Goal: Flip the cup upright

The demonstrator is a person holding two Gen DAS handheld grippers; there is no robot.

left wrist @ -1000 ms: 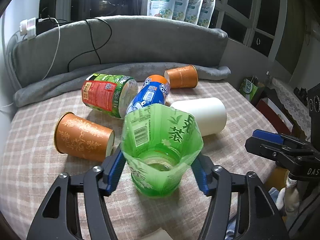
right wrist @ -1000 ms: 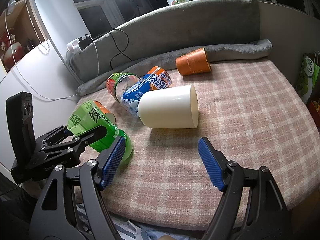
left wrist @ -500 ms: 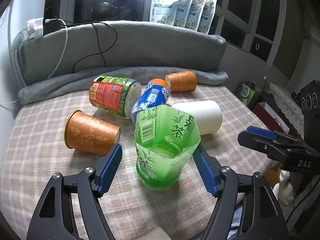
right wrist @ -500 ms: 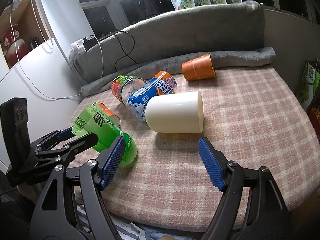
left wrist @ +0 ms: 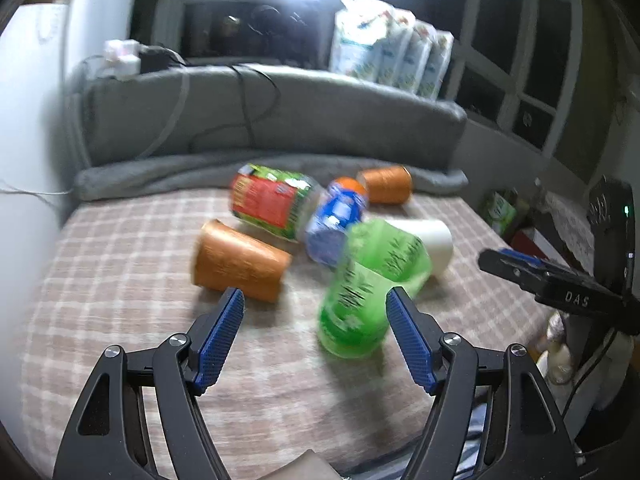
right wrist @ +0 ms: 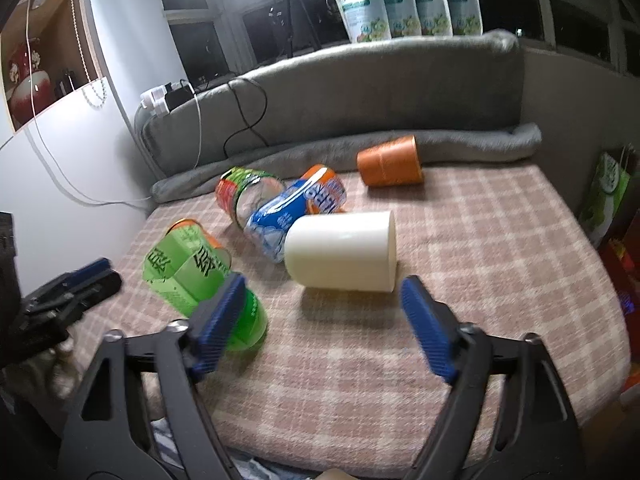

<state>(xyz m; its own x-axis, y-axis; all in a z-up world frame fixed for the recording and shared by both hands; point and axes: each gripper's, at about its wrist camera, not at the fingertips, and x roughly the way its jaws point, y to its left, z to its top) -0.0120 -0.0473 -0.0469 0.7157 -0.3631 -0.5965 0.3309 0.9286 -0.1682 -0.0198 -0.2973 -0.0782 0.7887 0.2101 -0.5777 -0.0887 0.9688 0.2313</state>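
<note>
The green cut-off plastic bottle cup (left wrist: 370,292) stands mouth up but tilted on the checked bed cover (right wrist: 500,240), free between the released jaws of the left gripper (left wrist: 314,338), so it looks set down. The right gripper (right wrist: 320,322), jaws spread and empty, faces the white cylindrical cup (right wrist: 342,256) lying on its side just behind. Orange paper cups (left wrist: 236,264), a blue bottle (right wrist: 294,214) and a red-labelled cut bottle (left wrist: 272,204) crowd beyond it.
</note>
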